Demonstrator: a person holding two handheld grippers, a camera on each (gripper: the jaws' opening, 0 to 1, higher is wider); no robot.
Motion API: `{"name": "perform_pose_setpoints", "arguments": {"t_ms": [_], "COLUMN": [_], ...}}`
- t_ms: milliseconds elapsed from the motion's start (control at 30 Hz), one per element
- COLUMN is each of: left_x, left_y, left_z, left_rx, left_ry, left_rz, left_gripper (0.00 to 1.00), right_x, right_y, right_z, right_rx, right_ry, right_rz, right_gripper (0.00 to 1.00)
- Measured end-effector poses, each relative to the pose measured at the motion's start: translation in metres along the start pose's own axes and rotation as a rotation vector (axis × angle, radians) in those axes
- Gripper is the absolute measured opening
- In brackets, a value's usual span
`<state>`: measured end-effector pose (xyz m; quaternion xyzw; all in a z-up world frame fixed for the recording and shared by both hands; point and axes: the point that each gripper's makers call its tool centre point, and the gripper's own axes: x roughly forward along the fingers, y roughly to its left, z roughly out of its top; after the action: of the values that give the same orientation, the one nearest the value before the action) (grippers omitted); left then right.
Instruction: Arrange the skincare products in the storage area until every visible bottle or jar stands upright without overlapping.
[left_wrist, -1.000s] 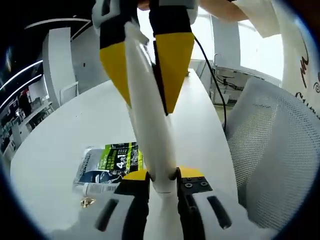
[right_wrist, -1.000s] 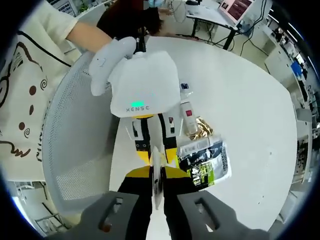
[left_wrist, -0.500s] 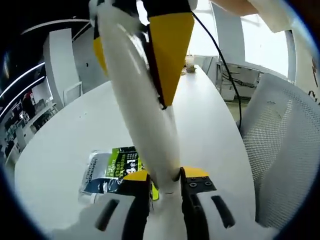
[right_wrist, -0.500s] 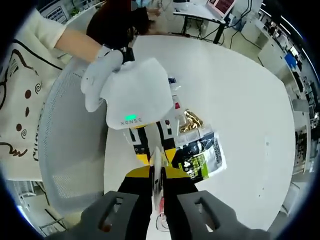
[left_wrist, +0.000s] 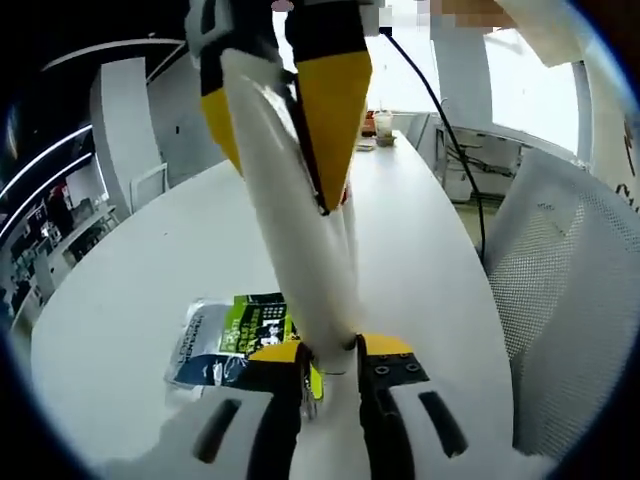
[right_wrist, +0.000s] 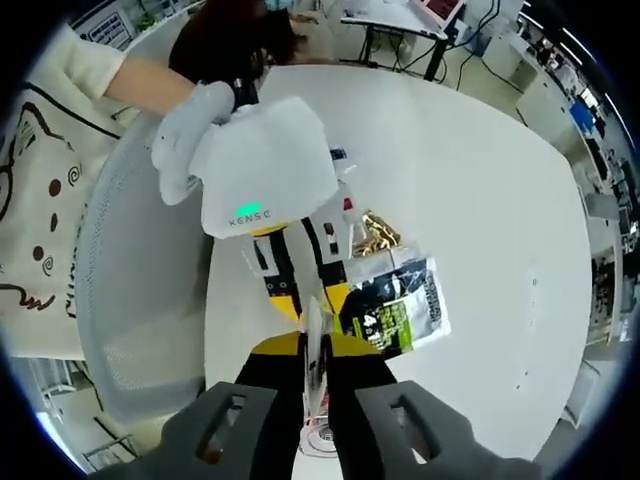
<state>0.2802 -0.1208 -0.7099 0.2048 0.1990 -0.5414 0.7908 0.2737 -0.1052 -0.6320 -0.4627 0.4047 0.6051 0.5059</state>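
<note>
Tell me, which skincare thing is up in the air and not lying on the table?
The long white tube: both grippers pinch it above the round white table, while the green-and-black sachet lies flat on it.

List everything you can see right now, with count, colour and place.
White tube: one, white, held above the table between both claws.
Sachet: one, green, black and white, flat on the table.
Gold-wrapped item: one, gold, on the table beside the sachet.
Small white bottle: one, white with red mark, next to the gold item.
Table: one, white, round.
Mesh chair: one, white, at the table edge.
Left claw: shut on one tube end.
Right claw: shut on the other end.
Gloved hand: white, holding the left claw.
</note>
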Motion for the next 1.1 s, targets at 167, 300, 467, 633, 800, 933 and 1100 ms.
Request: {"name": "perform_pose_setpoints", "arguments": {"t_ms": [167, 300, 467, 633, 800, 933, 1100], "left_x": [0.007, 0.01, 0.011, 0.01, 0.01, 0.009, 0.006], "left_y": [0.005, 0.006, 0.007, 0.007, 0.008, 0.009, 0.011], "left_z": [0.004, 0.006, 0.006, 0.007, 0.008, 0.008, 0.009], "left_rx": [-0.018, -0.022, -0.023, -0.014, -0.01, -0.018, -0.017], "left_ry": [-0.012, -0.016, -0.016, -0.015, -0.018, -0.023, -0.027], "left_rz": [0.0, -0.002, -0.008, -0.005, 0.003, 0.002, 0.007], "left_gripper": [0.18, 0.18, 0.18, 0.18, 0.19, 0.19, 0.21], "right_x": [0.001, 0.001, 0.003, 0.008, 0.01, 0.012, 0.013], "right_y": [-0.008, -0.01, -0.01, -0.009, -0.01, -0.01, -0.013], "right_z": [-0.009, -0.014, -0.015, -0.016, -0.016, -0.017, -0.015], "right_rx": [0.024, 0.04, 0.043, -0.017, -0.045, -0.045, -0.061], "right_ry": [0.015, 0.016, 0.016, 0.042, 0.05, 0.043, 0.032], "right_rz": [-0.008, 0.002, 0.012, 0.01, 0.001, 0.005, -0.015], "right_gripper": [0.07, 0.08, 0.09, 0.1, 0.12, 0.18, 0.31]}}
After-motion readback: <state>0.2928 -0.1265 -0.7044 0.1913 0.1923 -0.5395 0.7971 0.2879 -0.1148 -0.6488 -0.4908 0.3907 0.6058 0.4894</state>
